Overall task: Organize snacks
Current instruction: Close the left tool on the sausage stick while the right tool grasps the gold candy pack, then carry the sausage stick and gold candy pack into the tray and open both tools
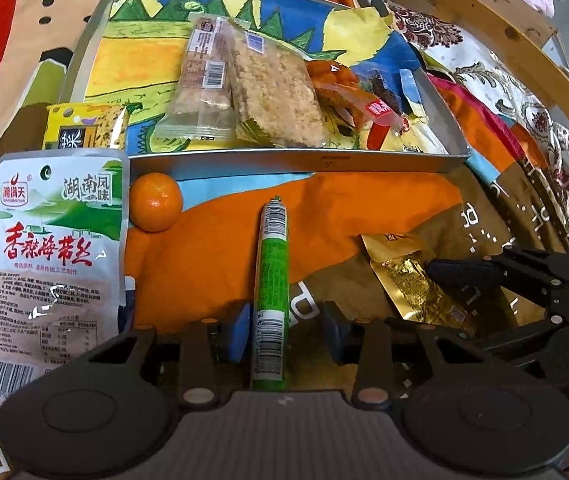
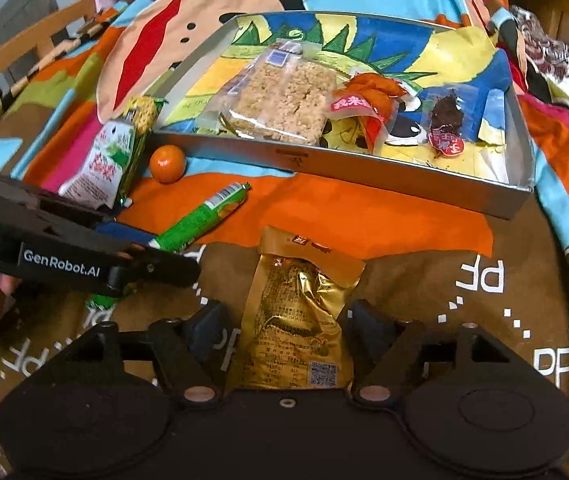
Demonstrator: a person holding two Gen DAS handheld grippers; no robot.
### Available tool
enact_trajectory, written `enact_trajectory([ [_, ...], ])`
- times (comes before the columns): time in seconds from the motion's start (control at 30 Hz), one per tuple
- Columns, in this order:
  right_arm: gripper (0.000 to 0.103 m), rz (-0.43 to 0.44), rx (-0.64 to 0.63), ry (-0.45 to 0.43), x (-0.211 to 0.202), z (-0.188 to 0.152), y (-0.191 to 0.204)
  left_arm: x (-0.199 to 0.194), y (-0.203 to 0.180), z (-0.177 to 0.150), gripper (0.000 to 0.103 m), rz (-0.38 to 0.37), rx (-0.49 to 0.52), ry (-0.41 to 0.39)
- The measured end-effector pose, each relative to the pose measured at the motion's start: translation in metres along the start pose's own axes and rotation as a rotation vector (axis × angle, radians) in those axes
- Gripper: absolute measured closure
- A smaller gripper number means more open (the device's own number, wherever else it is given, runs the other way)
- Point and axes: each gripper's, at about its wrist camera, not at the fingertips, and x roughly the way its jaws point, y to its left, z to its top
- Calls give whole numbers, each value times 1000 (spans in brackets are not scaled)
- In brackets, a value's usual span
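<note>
Between the left gripper's (image 1: 288, 332) spread blue pads lies a slim green sausage stick (image 1: 271, 292), glossy and cylindrical, with a gap on its right side. The right gripper (image 2: 288, 332) stands open astride a crinkled gold foil pouch (image 2: 296, 328), not pressing it. Beyond both, a shallow metal tray (image 1: 300, 162) holds clear-wrapped puffed-rice bars (image 1: 272, 92); a round tangerine (image 1: 156, 202) sits near its wall.

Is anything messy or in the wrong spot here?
Yes. The tangerine, green sausage stick and gold packet lie on the cloth outside the tray, while other snacks are already inside it.
</note>
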Motion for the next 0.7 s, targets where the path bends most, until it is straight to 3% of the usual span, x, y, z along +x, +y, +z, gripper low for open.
enact_trajectory([
  [0.1, 47, -48, -27, -6, -2, -2, 4, -1, -4, -1, 63, 19, 17, -3],
  [0.23, 56, -53, -21, -22, -8, -5, 3, -2, -6, -1, 74, 39, 14, -9],
  [0.33, 59, -63, -44, -31, -10, -6, 8, -5, -3, 0, 84, 39, -8, -5],
  [0.7, 60, -115, -163, -79, -15, -8, 25, -12, 10, 3, 85, -19, -147, 30],
])
